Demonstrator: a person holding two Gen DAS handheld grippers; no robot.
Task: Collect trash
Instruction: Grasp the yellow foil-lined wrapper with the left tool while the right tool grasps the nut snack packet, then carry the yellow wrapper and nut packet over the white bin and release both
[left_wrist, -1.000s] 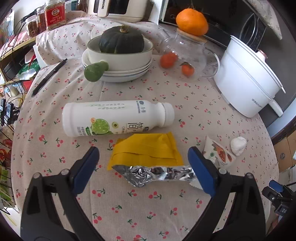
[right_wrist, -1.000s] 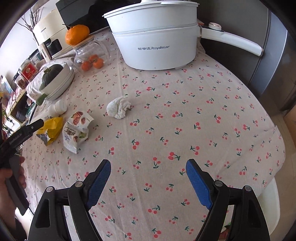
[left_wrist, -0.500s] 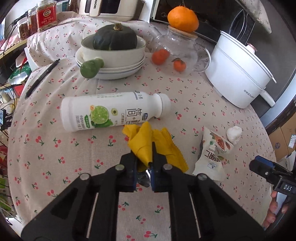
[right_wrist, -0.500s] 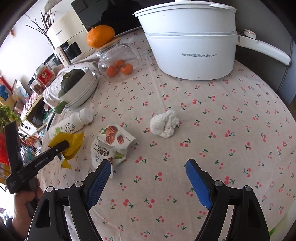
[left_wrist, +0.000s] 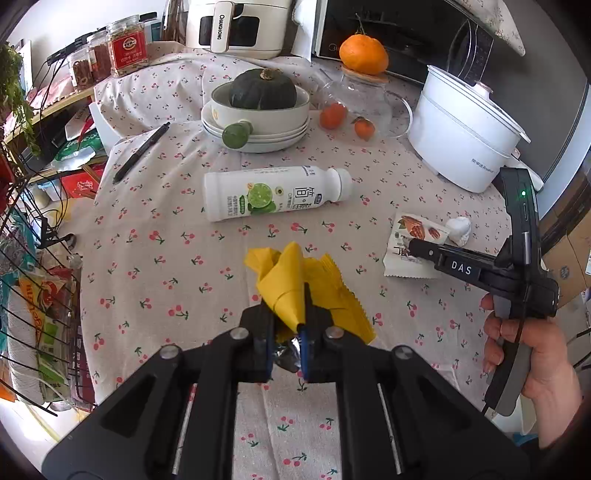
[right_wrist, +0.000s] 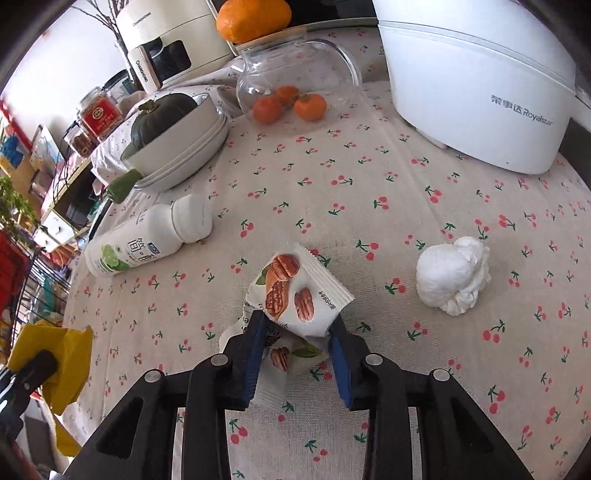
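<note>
My left gripper (left_wrist: 286, 328) is shut on a crumpled yellow wrapper (left_wrist: 291, 280) with a foil lining and holds it just above the cherry-print tablecloth; the right wrist view shows that wrapper (right_wrist: 62, 354) at far left. A white nut snack packet (right_wrist: 299, 291) stands buckled between the blue pads of my right gripper (right_wrist: 297, 325), whose jaws are closing on it. The left wrist view has that packet (left_wrist: 417, 229) under the right gripper's tip. A crumpled white tissue (right_wrist: 454, 277) lies to the packet's right. A white lime-drink bottle (left_wrist: 273, 192) lies on its side.
A stack of bowls (left_wrist: 258, 122) holds a dark green squash. Behind sit a glass jar (right_wrist: 295, 74) with tangerines, a white electric pot (right_wrist: 480, 85) and an air fryer (left_wrist: 236, 26). A black pen (left_wrist: 140, 153) lies at left. A wire rack (left_wrist: 37, 295) stands off the table's left edge.
The left gripper shut on the yellow wrapper and lifted it, crumpling it. The right gripper travelled across to the nut packet, and its jaws closed in on it.
</note>
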